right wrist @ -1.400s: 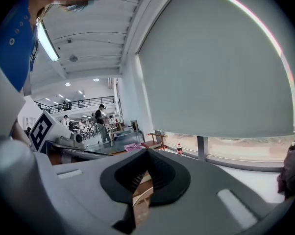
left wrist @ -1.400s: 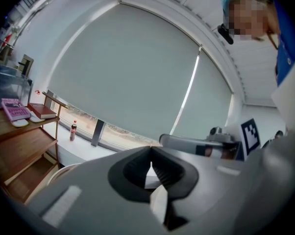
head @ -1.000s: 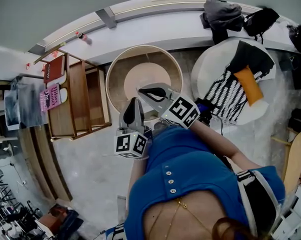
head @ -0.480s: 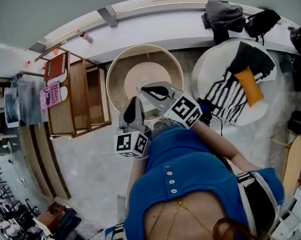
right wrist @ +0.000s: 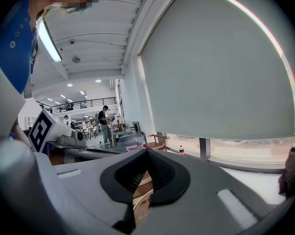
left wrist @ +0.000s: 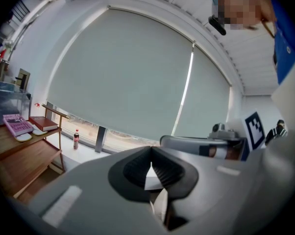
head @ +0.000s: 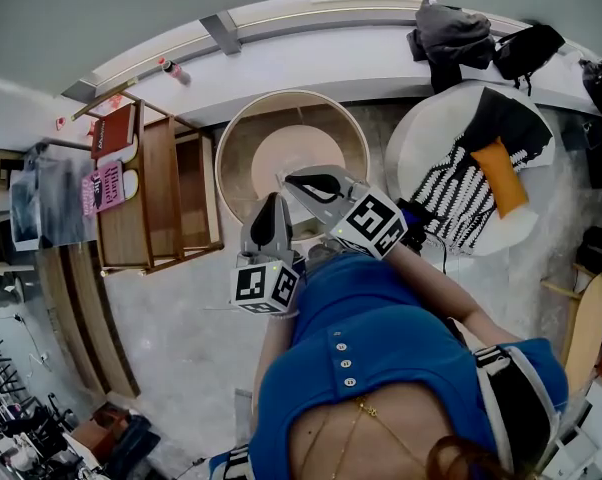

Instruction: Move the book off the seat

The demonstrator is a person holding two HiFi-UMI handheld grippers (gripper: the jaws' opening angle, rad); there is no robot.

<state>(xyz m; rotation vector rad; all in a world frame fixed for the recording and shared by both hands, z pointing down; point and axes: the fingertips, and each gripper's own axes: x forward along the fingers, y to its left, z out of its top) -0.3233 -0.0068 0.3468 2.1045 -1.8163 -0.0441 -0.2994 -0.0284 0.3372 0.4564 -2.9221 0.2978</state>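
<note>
An orange book [head: 501, 174] lies on a round white seat [head: 413, 138] at the right of the head view, partly on a black-and-white striped cloth [head: 455, 194]. My left gripper [head: 272, 202] and my right gripper [head: 288, 181] are held close to the person's chest, over the near rim of a round beige tub seat [head: 243, 133], well to the left of the book. Both are shut with nothing between the pads, as the left gripper view [left wrist: 150, 154] and the right gripper view [right wrist: 146, 156] show. Neither gripper view shows the book.
A wooden shelf [head: 156, 203] stands at the left with a red book [head: 111, 131] and a pink book [head: 101, 186]. A small bottle [head: 169, 68] stands on the window sill. Dark bags [head: 451, 30] lie on the sill behind the white seat. A black cloth [head: 501, 115] covers the seat's far part.
</note>
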